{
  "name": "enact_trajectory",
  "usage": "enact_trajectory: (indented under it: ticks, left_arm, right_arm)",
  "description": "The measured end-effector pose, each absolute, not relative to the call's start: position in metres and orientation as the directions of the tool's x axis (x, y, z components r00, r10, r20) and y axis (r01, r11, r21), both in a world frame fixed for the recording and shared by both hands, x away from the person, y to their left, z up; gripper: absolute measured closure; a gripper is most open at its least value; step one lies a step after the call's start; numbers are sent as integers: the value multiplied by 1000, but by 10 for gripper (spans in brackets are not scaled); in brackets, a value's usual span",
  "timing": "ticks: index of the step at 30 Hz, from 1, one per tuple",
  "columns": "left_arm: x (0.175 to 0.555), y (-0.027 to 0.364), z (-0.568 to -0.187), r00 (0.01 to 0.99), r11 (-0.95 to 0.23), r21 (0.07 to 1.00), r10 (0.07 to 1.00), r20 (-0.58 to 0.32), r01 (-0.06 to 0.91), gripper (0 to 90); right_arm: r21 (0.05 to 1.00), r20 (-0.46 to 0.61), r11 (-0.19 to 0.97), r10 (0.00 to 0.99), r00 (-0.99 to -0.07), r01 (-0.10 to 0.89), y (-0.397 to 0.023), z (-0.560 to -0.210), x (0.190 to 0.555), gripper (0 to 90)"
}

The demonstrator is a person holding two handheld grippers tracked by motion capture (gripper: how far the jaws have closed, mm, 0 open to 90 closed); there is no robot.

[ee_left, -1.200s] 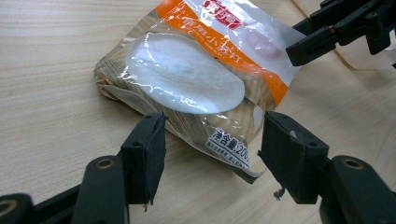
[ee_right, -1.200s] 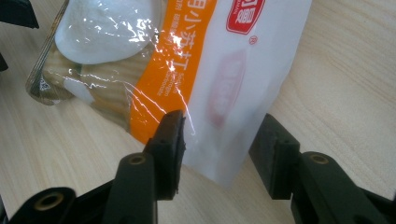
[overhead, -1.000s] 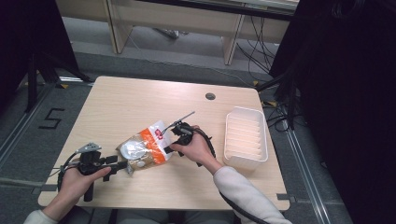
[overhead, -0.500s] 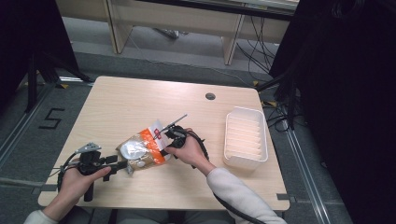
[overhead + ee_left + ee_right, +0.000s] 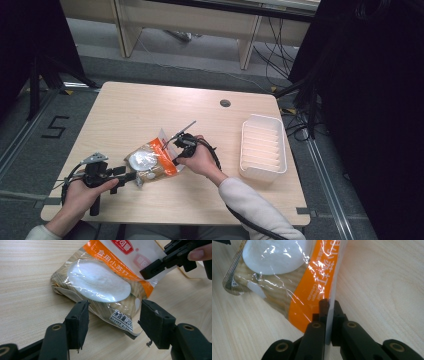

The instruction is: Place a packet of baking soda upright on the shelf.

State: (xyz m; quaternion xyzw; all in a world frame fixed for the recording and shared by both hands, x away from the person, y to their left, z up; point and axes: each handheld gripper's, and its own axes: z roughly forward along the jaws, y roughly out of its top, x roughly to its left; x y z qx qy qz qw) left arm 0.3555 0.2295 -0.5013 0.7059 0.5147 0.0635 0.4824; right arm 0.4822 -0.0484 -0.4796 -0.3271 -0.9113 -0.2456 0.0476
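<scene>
A clear and orange bag of baking soda (image 5: 150,161) lies on the wooden table, with white powder showing through its window (image 5: 100,282). My right gripper (image 5: 176,145) is shut on the bag's orange and white top edge (image 5: 329,302), jaws pinched on the film. At the bag's near end, my left gripper (image 5: 113,320) stands open, one jaw on each side of the bottom corner (image 5: 122,322) without touching it. In the high view the left gripper (image 5: 131,176) points right at the bag.
A white ribbed tray (image 5: 263,147) stands to the right of the bag. The table (image 5: 150,110) has a round cable hole (image 5: 225,103) near its far edge. Cables trail from both grippers over the front of the table.
My right gripper has moved left and down onto the bag's top edge and closed on it, shifting the bag slightly. The left gripper has stayed in place.
</scene>
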Motion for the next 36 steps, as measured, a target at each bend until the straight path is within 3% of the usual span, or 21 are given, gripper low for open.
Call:
enact_trajectory:
  ticks: [26,36]
  left_arm:
    - [355,230,-501,464,-6,750,789,-403,661,397]
    - [355,230,-501,463,-5,750,790,-402,661,398]
  right_arm:
    - [371,169,784,469,-867,497,-60,-410,484,900]
    - [340,131,864,348,-928,372,-64,-384,482,900]
